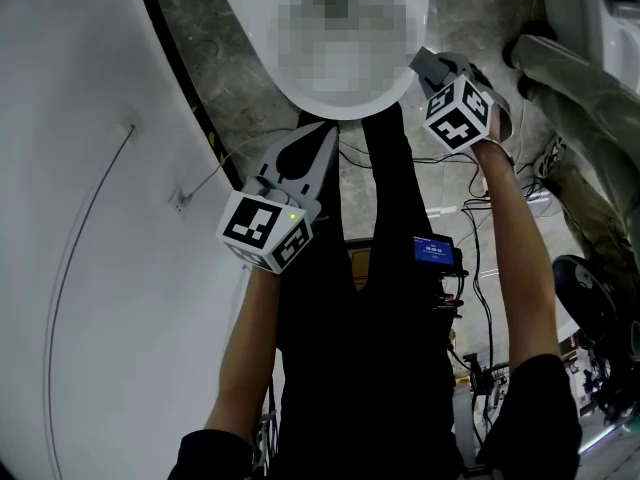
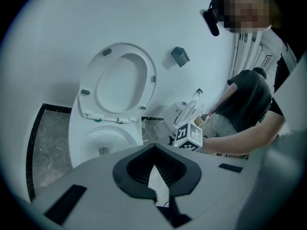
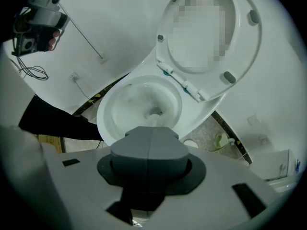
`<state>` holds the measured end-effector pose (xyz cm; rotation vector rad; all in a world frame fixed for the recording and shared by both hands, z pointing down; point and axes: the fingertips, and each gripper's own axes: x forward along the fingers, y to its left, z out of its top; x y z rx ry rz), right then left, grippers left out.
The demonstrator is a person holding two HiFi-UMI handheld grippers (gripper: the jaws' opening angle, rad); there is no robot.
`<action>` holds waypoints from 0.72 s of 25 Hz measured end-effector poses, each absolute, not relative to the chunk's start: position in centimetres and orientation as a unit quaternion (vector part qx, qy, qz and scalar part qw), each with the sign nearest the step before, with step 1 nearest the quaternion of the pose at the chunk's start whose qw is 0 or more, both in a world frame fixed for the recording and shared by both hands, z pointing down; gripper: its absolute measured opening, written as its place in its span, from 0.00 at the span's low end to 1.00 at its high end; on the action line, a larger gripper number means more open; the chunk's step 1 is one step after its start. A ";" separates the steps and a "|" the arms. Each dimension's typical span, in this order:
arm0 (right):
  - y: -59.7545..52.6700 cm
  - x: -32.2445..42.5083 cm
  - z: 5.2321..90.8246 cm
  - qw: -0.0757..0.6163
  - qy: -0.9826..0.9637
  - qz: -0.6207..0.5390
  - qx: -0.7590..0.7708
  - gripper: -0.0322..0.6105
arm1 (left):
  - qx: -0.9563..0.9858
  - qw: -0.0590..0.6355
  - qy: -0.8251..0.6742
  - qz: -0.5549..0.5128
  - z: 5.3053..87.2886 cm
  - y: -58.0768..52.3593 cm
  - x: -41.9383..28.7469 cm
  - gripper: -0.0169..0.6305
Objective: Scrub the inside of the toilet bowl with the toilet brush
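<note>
The white toilet (image 1: 252, 30) stands ahead of me with seat and lid raised. Its bowl (image 3: 144, 99) shows water at the bottom in the right gripper view, and the bowl (image 2: 103, 140) shows again under the upright seat (image 2: 120, 80) in the left gripper view. My left gripper (image 1: 330, 133) hangs just short of the bowl's front rim with its tips together and nothing between them. My right gripper (image 1: 425, 63) is at the bowl's right side, jaws pressed flat together and empty. Neither gripper holds a toilet brush, and I cannot make one out for sure.
A small white round thing (image 3: 190, 143) and a green item (image 3: 220, 140) lie on the floor by the toilet's base. Another person (image 2: 244, 99) crouches at the right. Cables (image 1: 480, 248) trail over the floor. White walls close in on the left.
</note>
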<state>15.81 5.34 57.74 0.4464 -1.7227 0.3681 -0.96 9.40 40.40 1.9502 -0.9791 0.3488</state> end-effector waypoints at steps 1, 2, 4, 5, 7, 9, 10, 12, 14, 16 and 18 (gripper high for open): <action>4.9 15.8 57.8 0.615 -0.747 0.157 0.197 0.30 | 0.788 0.449 -0.396 0.141 40.4 9.4 -1.0 0.04; 4.5 15.7 57.9 0.615 -0.747 0.154 0.200 0.30 | 0.788 0.449 -0.396 0.141 40.4 9.3 -1.1 0.04; 3.7 15.5 58.0 0.616 -0.746 0.143 0.206 0.30 | 0.787 0.450 -0.397 0.142 40.4 9.2 -1.3 0.04; 3.3 15.4 58.1 0.617 -0.747 0.136 0.209 0.30 | 0.787 0.450 -0.398 0.142 40.4 9.2 -1.4 0.04; 2.6 15.1 58.3 0.617 -0.747 0.122 0.215 0.30 | 0.786 0.450 -0.400 0.141 40.5 9.2 -1.7 0.04; 2.1 14.8 58.5 0.616 -0.747 0.117 0.218 0.30 | 0.785 0.450 -0.401 0.142 40.6 9.3 -1.9 0.04; 1.9 14.6 58.6 0.617 -0.747 0.116 0.219 0.30 | 0.785 0.450 -0.402 0.142 40.6 9.3 -2.0 0.04; 1.4 14.2 58.9 0.618 -0.747 0.114 0.219 0.30 | 0.784 0.450 -0.403 0.142 40.6 9.4 -2.1 0.04; 1.0 13.8 59.1 0.619 -0.746 0.110 0.219 0.30 | 0.783 0.451 -0.404 0.141 40.6 9.5 -2.2 0.04; 0.6 13.5 59.3 0.619 -0.746 0.108 0.221 0.30 | 0.783 0.452 -0.404 0.140 40.7 9.7 -2.4 0.04; 0.2 13.1 59.6 0.618 -0.746 0.106 0.225 0.30 | 0.782 0.453 -0.406 0.140 40.8 9.8 -2.5 0.04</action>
